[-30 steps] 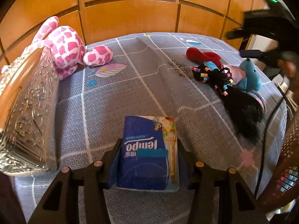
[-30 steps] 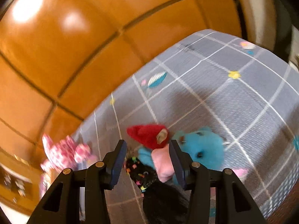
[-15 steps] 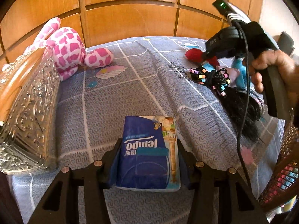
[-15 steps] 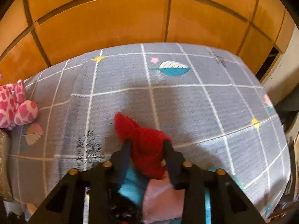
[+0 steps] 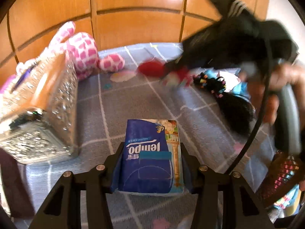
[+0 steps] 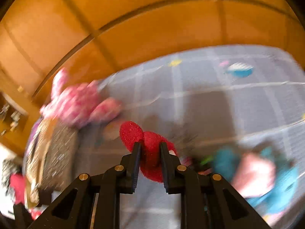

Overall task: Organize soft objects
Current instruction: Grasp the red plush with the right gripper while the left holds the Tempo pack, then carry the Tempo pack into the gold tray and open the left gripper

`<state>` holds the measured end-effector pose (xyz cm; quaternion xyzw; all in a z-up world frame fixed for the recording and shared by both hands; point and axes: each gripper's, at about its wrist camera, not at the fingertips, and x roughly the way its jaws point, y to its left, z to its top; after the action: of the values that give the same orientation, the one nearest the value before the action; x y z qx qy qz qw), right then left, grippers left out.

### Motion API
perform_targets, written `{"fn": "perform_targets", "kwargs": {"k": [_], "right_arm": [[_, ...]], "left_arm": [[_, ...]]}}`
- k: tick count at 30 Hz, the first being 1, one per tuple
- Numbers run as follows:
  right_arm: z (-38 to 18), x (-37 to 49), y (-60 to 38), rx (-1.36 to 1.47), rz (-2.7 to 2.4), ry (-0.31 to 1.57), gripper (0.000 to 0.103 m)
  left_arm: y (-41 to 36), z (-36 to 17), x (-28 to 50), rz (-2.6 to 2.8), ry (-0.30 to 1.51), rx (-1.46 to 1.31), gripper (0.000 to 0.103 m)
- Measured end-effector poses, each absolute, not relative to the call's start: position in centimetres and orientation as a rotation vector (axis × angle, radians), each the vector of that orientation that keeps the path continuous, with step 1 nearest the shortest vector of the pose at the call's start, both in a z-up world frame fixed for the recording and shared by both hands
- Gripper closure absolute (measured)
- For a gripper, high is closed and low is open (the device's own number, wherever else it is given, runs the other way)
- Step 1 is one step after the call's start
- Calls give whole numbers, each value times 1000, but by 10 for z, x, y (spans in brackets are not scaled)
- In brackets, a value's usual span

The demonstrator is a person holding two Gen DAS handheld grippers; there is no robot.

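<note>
The left gripper [image 5: 151, 164] has its jaws clenched on a blue tissue pack [image 5: 150, 156], held just above the grey checked bed [image 5: 91, 118]. The right gripper [image 6: 150, 152] squeezes a red plush toy [image 6: 148, 148] between its jaws (the view is blurred), above the bed, near the pink spotted plush [image 6: 80, 103] and the silver box [image 5: 47, 118].
</note>
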<state>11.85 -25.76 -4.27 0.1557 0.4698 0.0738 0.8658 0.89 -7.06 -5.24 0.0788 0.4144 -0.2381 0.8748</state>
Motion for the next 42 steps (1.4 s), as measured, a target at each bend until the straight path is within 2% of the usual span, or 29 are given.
{"fn": "perform_targets", "kwargs": {"k": [4, 7, 13, 24, 31, 42], "right_arm": [[-69, 110, -213, 207, 199, 1086, 84], [-73, 102, -196, 78, 172, 1070, 82], [-85, 93, -186, 17, 145, 1047, 74], [-86, 93, -181, 66, 47, 1004, 73], [-89, 80, -175, 43, 15, 927, 73], [-91, 75, -168, 10, -7, 874, 72]], "left_arm": [[-61, -37, -7, -511, 814, 168, 51], [-54, -27, -17, -509, 784, 161, 51], [-36, -4, -30, -499, 729, 123, 51], [25, 42, -36, -401, 648, -29, 51], [103, 50, -12, -220, 664, -152, 51], [287, 11, 28, 216, 783, -348, 51]]}}
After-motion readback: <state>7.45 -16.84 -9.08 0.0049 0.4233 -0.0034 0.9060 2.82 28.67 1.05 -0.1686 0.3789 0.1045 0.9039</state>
